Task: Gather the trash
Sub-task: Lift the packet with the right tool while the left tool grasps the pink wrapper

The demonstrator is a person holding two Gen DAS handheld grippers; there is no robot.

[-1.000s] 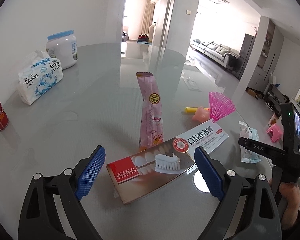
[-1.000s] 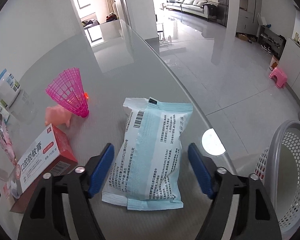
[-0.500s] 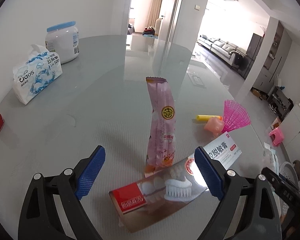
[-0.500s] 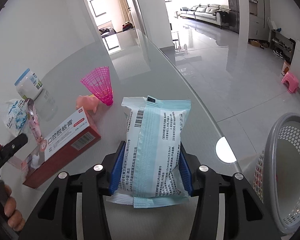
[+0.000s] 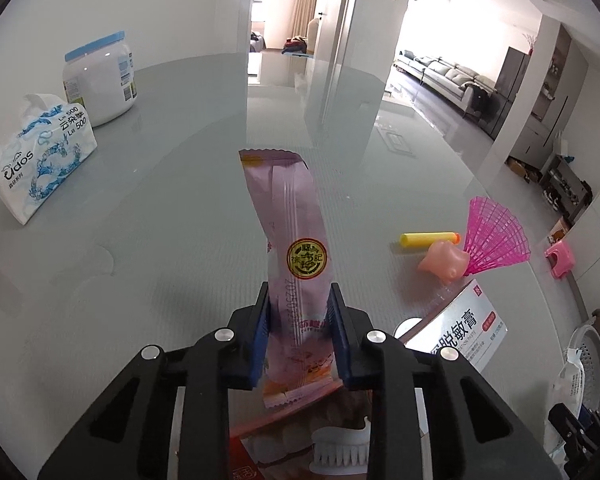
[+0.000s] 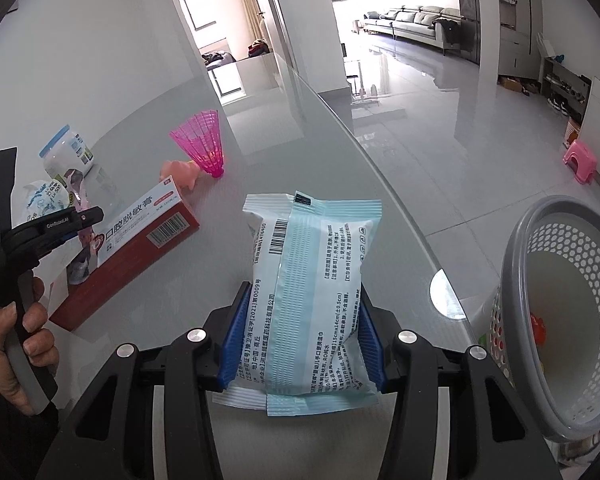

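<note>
A long pink snack wrapper (image 5: 288,208) lies on the grey glass table (image 5: 172,240). My left gripper (image 5: 299,296) is closing on its near end, and the blue pads press both sides. A toothpaste box (image 5: 460,328) lies just under and to the right of that gripper. In the right wrist view, my right gripper (image 6: 304,292) is shut on a blue and white packet (image 6: 312,240), held upright over the table's right edge. A grey perforated basket (image 6: 516,264) stands on the floor to the right, with a small red item inside.
A pink shuttlecock (image 5: 496,236), a pink toy (image 5: 444,258) and a yellow foam dart (image 5: 428,239) lie right of the wrapper. A tissue pack (image 5: 40,160) and a white jar (image 5: 100,80) stand at the far left. A person's hand (image 6: 16,344) holds the left gripper's handle.
My left gripper moved forward over the toothpaste box and shut on the pink wrapper. My right gripper shut on the packet and carried it towards the basket.
</note>
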